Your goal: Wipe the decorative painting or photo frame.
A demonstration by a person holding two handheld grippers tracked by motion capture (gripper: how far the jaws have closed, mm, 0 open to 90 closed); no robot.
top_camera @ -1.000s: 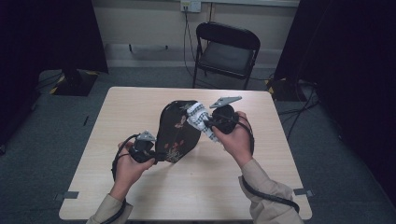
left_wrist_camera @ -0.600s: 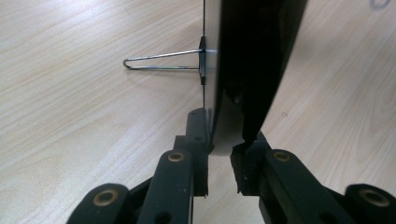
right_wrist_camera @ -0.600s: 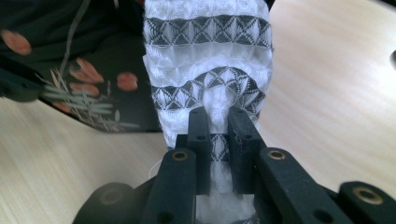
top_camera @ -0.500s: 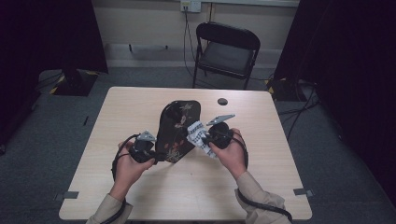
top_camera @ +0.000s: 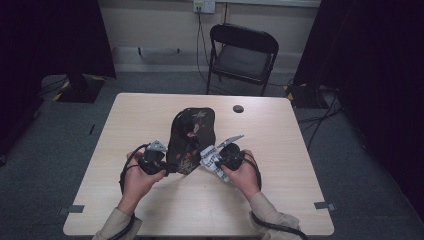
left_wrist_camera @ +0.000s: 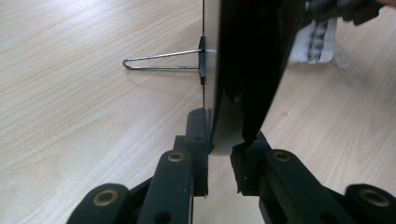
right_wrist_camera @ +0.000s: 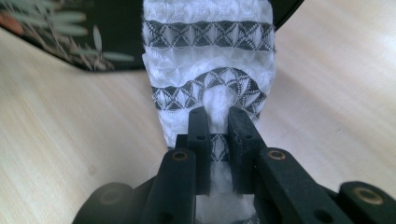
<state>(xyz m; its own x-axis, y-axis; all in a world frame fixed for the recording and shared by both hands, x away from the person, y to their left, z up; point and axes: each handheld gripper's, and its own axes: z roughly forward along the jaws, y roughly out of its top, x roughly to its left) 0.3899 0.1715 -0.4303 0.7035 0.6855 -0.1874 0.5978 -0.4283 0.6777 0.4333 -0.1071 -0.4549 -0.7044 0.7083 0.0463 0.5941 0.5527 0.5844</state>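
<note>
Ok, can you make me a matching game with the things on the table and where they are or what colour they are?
Things:
1. patterned black pouch
2. white sock
3. binder clip
4. small dark disc

Descriptions:
A. white with dark zigzag bands, pinched in the right gripper
B. lies alone near the table's far edge
C. black with leaf and flower print, gripped by the left gripper
D. clamped on the pouch's edge, wire handle lying flat

Pairs: 1-C, 2-A, 3-D, 4-B

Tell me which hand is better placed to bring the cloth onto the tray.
Right. Its gripper is already shut on the patterned cloth just beside the dark tray, while the left gripper is busy clamping the tray's near edge.
</note>
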